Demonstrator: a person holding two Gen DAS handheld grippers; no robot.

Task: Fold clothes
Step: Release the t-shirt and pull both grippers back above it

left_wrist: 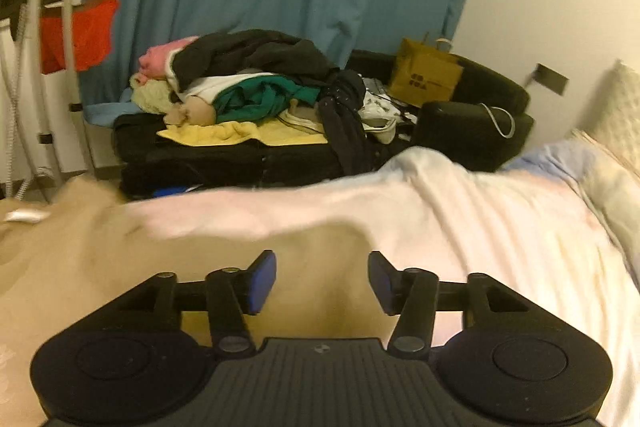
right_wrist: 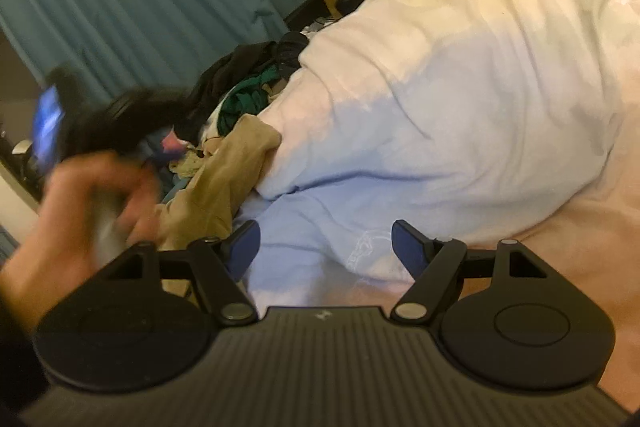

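Both jaws apart, gripping nothing. Left gripper [left_wrist: 322, 281] over tan garment [left_wrist: 100, 259]; right gripper [right_wrist: 325, 247] over pale duvet [right_wrist: 460, 99], tan garment just left. Clothes pile [left_wrist: 256, 83] far, on black sofa [left_wrist: 480, 99].

A tan garment [right_wrist: 224, 179] is lying crumpled on the bed, draping off the edge of a pale quilt. More clothes [left_wrist: 256, 83] are sitting heaped on a black sofa.

Two tools [left_wrist: 322, 283] [right_wrist: 325, 247] (one paper bag [left_wrist: 424, 75])
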